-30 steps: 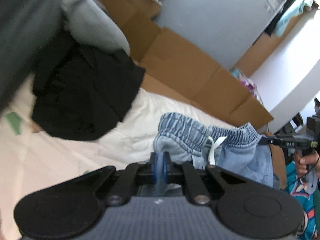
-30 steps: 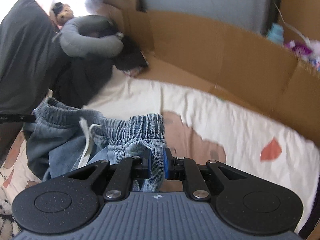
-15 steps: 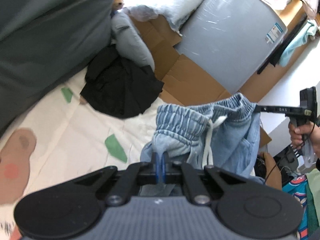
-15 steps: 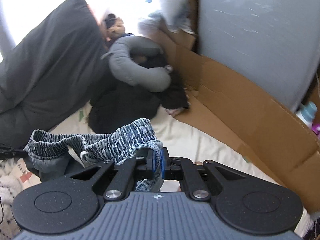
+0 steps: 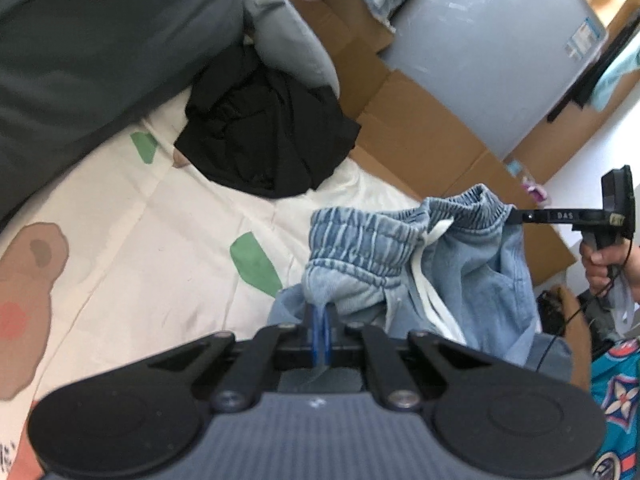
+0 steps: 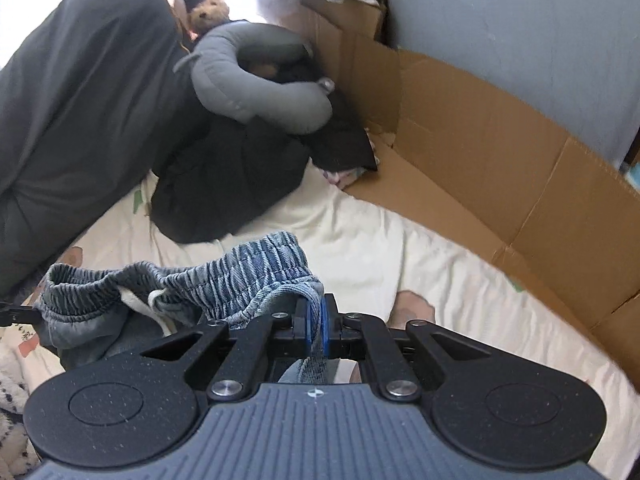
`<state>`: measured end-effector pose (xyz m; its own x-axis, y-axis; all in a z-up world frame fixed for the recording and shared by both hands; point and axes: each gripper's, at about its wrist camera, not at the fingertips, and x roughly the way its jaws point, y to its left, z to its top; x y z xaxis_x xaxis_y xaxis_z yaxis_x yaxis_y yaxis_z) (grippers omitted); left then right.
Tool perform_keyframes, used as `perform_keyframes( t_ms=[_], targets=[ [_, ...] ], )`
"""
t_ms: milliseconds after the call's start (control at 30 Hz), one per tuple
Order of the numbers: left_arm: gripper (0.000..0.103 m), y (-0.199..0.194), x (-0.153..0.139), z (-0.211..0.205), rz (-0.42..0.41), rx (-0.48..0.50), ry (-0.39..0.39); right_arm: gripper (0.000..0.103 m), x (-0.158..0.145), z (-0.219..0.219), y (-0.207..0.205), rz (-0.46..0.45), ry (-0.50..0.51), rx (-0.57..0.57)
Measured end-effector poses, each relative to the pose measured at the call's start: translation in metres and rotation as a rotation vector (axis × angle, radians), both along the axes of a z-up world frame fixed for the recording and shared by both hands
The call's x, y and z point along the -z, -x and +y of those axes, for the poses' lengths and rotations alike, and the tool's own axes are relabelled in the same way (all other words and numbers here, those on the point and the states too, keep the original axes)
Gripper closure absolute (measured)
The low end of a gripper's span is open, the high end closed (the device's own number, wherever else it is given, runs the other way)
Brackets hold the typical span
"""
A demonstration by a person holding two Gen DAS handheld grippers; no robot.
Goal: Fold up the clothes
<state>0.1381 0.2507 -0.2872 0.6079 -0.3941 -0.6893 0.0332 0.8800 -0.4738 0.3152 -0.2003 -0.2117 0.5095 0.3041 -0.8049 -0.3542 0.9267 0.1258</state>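
Light blue denim shorts with an elastic waistband and a white drawstring hang in the air above a cream bed sheet. My left gripper is shut on one end of the waistband. At the other end, my right gripper pinches the band, seen from the side with a hand on its grip. In the right wrist view the shorts stretch leftward from my right gripper, which is shut on the waistband.
A black garment lies crumpled on the sheet beside a grey neck pillow and a dark grey duvet. Brown cardboard lines the far side, with a grey panel behind. A teddy bear sits at the back.
Both grippers have lifted the shorts off the sheet and raised them, and the waistband now spans between them. The views have tilted up toward the pillows and duvet.
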Motion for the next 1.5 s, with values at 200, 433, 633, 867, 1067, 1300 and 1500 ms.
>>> perform_keyframes(
  t_ms=[200,433,633,867,1067,1300,1500],
  targets=[
    [0.1,-0.041,0.028,-0.011,0.099,0.025,-0.062,0.1,0.06,-0.018,-0.015,0.091,-0.031,0.03],
    [0.1,-0.088,0.058,-0.019,0.211,0.051,-0.136,0.099,0.107,-0.04,-0.035,0.191,-0.068,0.051],
    [0.099,-0.113,0.081,-0.017,0.257,0.06,-0.154,0.096,0.135,-0.048,-0.052,0.284,-0.09,0.041],
    [0.09,-0.12,0.092,-0.01,0.285,0.094,-0.109,0.09,0.155,-0.045,-0.067,0.403,-0.057,-0.012],
    [0.087,-0.104,0.061,0.017,0.233,0.055,-0.06,0.06,0.129,-0.044,-0.082,0.466,-0.044,-0.039],
    [0.059,-0.106,0.062,0.057,0.174,-0.087,0.101,0.044,0.113,-0.039,-0.104,0.52,-0.083,0.013],
    [0.059,-0.128,0.091,0.054,0.221,-0.075,0.214,0.037,0.137,-0.041,-0.106,0.579,-0.102,0.076]
  ],
)
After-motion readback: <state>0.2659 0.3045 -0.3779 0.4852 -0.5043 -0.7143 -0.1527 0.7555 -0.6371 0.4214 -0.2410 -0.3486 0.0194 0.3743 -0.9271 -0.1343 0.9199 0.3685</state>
